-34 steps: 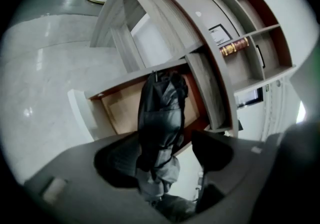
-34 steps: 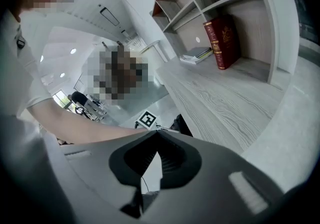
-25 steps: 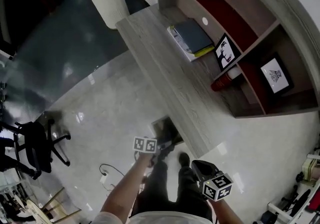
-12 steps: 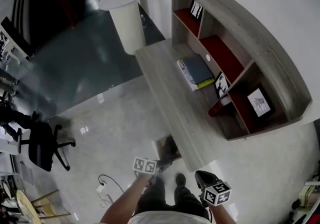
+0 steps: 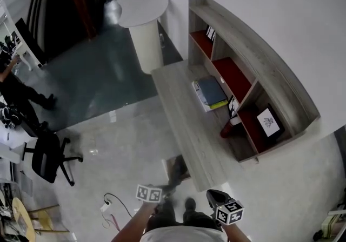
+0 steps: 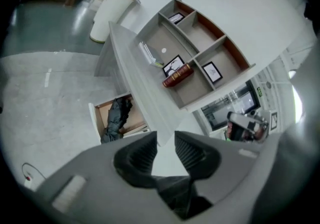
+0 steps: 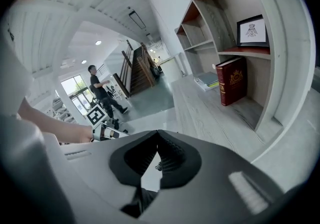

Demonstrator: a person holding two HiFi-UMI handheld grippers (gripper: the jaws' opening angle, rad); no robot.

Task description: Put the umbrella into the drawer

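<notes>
Logged the dark, crumpled fabric umbrella [image 6: 116,117] lying inside the pulled-out light-wood drawer [image 6: 94,118], under the long grey wood-grain desk [image 6: 131,80]. Placed it ahead of and below the left gripper [image 6: 166,137], well apart, with its long axis running roughly along the drawer's depth. Cannot tell whether its lower end clears the front rim. Read the left gripper's ribbed black pads as just closing, a slim gap left and nothing between them. Read the right gripper [image 7: 158,135] as closed tip to tip and empty, aimed along the desk toward a red hardback book [image 7: 231,87] on the curved shelf unit [image 7: 280,68]. Judged the left gripper nearer the drawer in the head view. Probably only pushing the drawer in remains. Soft, limp cloth, so likely to snag.
</notes>
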